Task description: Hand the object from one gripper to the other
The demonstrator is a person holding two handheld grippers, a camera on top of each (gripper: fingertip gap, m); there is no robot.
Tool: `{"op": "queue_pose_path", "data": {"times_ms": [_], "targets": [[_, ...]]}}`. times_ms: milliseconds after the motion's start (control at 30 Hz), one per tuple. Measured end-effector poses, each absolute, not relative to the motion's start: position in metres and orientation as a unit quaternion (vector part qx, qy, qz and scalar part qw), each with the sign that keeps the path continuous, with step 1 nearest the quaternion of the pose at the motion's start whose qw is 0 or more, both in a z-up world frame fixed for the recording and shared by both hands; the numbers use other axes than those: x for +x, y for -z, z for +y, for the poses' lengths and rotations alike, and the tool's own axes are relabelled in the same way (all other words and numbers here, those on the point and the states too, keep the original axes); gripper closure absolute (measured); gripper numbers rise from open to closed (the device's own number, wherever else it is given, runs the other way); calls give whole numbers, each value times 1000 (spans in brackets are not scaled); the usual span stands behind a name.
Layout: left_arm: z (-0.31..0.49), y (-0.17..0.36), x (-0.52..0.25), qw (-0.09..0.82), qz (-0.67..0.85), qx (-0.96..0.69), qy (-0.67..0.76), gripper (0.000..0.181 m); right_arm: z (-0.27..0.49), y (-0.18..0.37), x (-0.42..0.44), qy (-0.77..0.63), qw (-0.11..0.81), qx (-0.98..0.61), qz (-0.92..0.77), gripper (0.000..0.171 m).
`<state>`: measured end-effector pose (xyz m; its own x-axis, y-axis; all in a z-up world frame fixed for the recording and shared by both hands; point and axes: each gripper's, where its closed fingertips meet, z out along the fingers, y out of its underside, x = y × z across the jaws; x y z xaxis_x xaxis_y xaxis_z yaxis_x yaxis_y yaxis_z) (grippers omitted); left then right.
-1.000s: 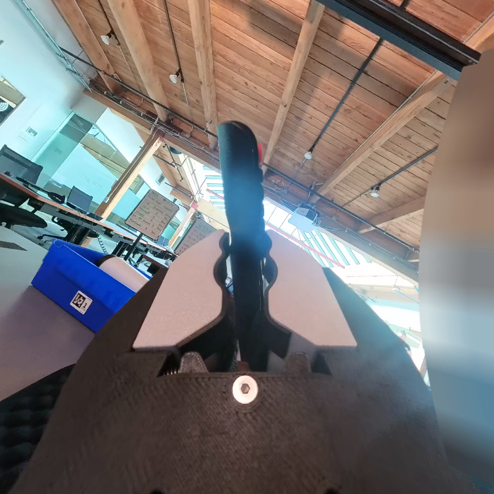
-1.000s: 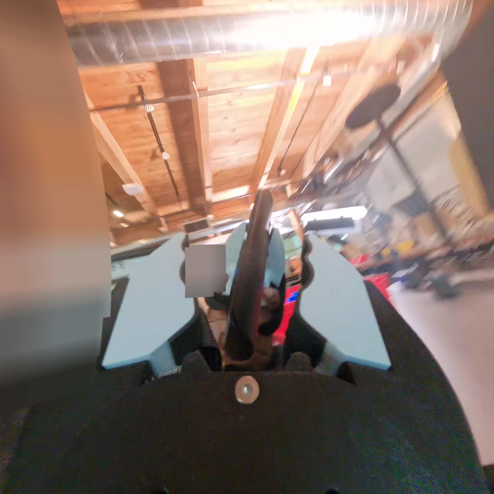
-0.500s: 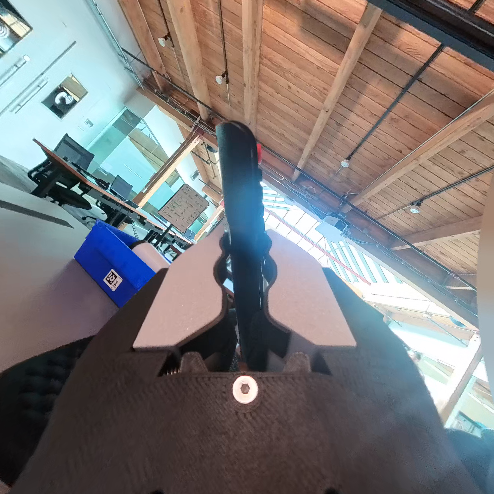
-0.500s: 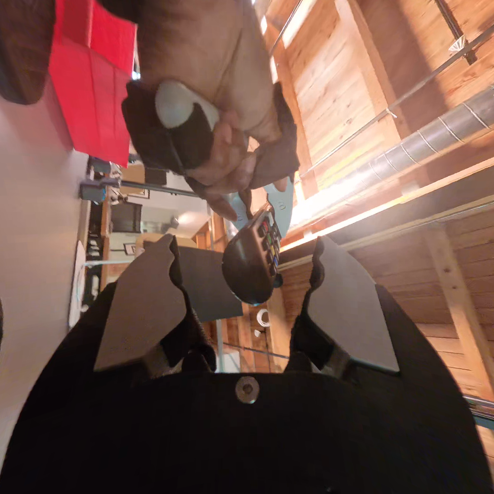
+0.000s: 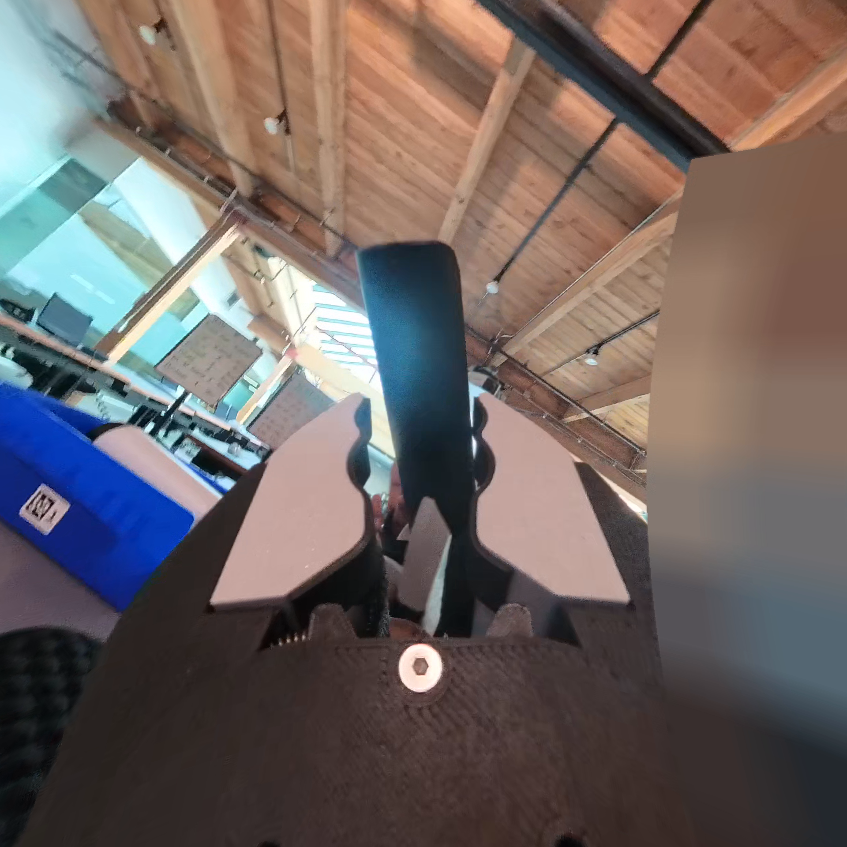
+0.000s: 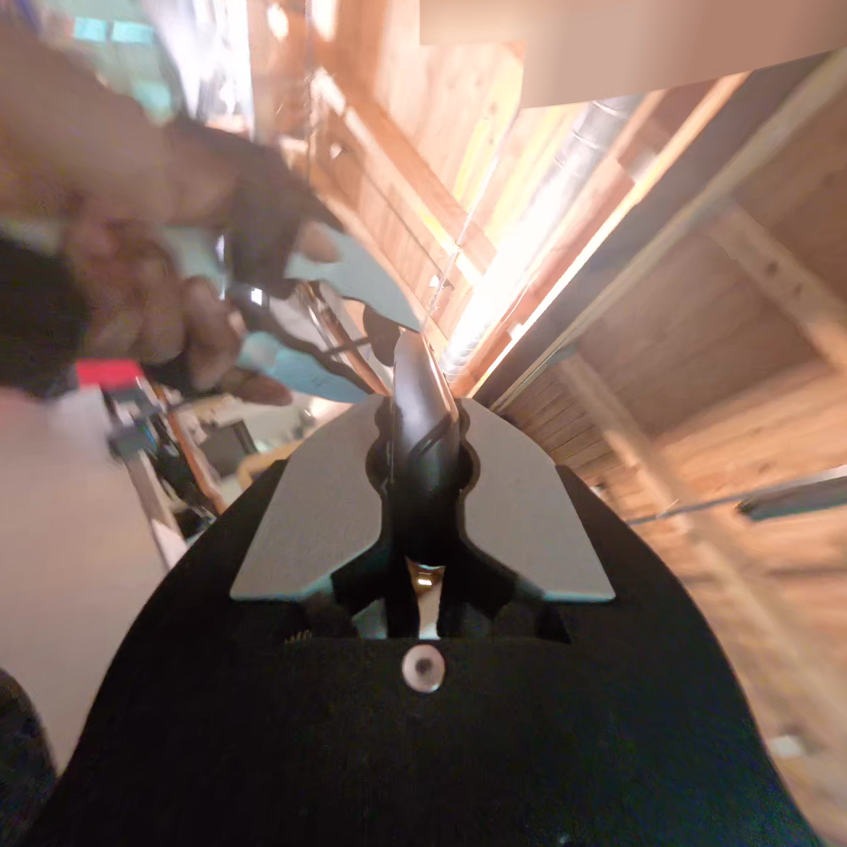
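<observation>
The object is a black remote control [image 5: 419, 362]. In the left wrist view it stands in the gap between my left gripper's [image 5: 419, 408] grey fingers. The jaws are apart, with daylight on the remote's left side and its right side close to the right finger. In the right wrist view my right gripper [image 6: 421, 408] is shut on the remote [image 6: 424, 440], which points away from the camera. The left gripper [image 6: 339, 334] shows farther off at the upper left, its teal fingers spread, near the remote's far end. A person's hand [image 6: 151, 293] holds it.
A blue bin [image 5: 91, 513] with a white roll [image 5: 133, 444] in it stands on the grey table [image 5: 41, 591] at the left. A red bin [image 6: 107, 373] shows blurred at the left of the right wrist view. Wooden ceiling beams fill the background.
My right gripper was open in front of the remote and has shut on it. My left gripper was shut on the remote and has opened. Both views have swung.
</observation>
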<state>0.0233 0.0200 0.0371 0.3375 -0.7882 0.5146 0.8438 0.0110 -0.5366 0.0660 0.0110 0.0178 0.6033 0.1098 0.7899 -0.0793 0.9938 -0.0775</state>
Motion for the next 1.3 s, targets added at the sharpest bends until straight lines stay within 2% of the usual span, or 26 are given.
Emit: {"op": "queue_pose_path", "data": {"times_ms": [67,133,200,300,400,500,567,667,767,967,1000,1067,1133,1233,1300], "targets": [[14,-44,18,730,-28,-385,564,137,15,-36,82,-190,889,-69,-411,146],[11,-48,15,743,-17,-377,553,131,21,-50,96,-369,841,-122,-376,146],[9,-51,15,753,-3,-373,543,124,32,-61,107,-567,738,-179,-318,145],[9,-51,18,769,16,-378,515,117,53,-63,111,-807,501,-235,-205,145],[11,-48,25,777,32,-390,493,113,63,-43,89,-895,310,-289,-138,146],[15,-43,31,779,43,-406,476,112,53,-23,66,-907,238,-323,-130,146],[18,-40,32,781,40,-415,465,112,42,-16,58,-907,222,-332,-134,146],[20,-38,26,783,22,-417,461,121,30,-9,50,-898,223,-345,-157,146],[19,-38,21,782,19,-414,465,151,25,-4,45,-889,232,-356,-170,146],[22,-35,14,773,-5,-429,467,159,24,-3,41,-858,290,-369,-209,143],[22,-36,11,770,-12,-428,473,159,23,-6,42,-851,310,-360,-225,134],[22,-38,5,767,-24,-425,480,159,25,-17,49,-827,381,-335,-244,102],[21,-40,1,761,-31,-427,488,159,22,-28,58,-764,503,-279,-292,75],[21,-41,-4,755,-41,-433,490,160,4,-26,63,-538,705,-144,-438,56],[22,-41,-6,751,-47,-438,491,160,-4,-12,61,-342,787,-48,-511,53]]}}
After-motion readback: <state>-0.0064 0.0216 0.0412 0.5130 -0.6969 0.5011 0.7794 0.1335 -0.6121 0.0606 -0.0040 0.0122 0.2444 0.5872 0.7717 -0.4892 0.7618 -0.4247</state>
